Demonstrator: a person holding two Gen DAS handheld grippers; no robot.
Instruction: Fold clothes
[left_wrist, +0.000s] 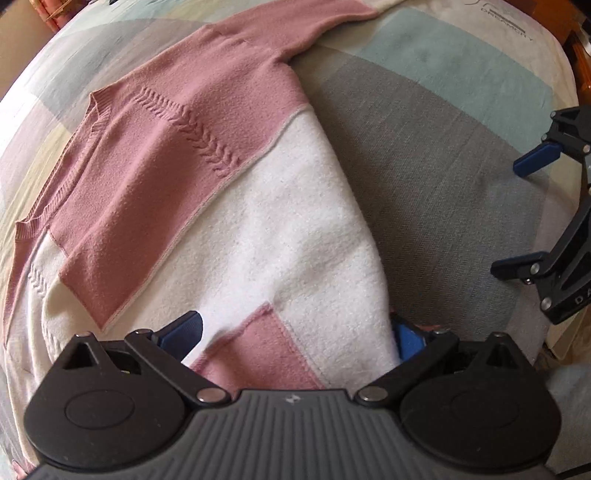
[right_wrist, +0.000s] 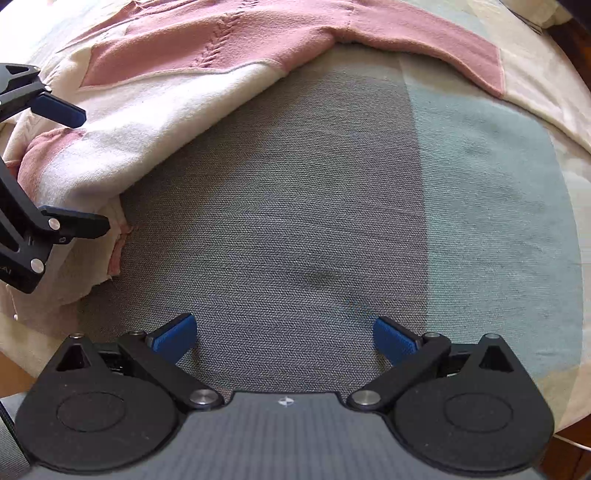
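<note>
A pink-and-white knitted sweater (left_wrist: 229, 206) lay at eleven o'clock on a grey-and-teal patchwork bedspread (right_wrist: 295, 221). The left gripper (left_wrist: 295, 332) (jaws wide, straddling cloth) and the right gripper (right_wrist: 284, 336) gaped, gripping nothing.

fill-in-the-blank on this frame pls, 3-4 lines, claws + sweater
1. The sweater is pink and ____.
2. Both claws have their jaws ____.
3. The right claw hovers over bare ____ fabric, off the sweater.
4. The left claw has the sweater's ____ between its fingers.

Missing words: white; open; grey; hem
</note>
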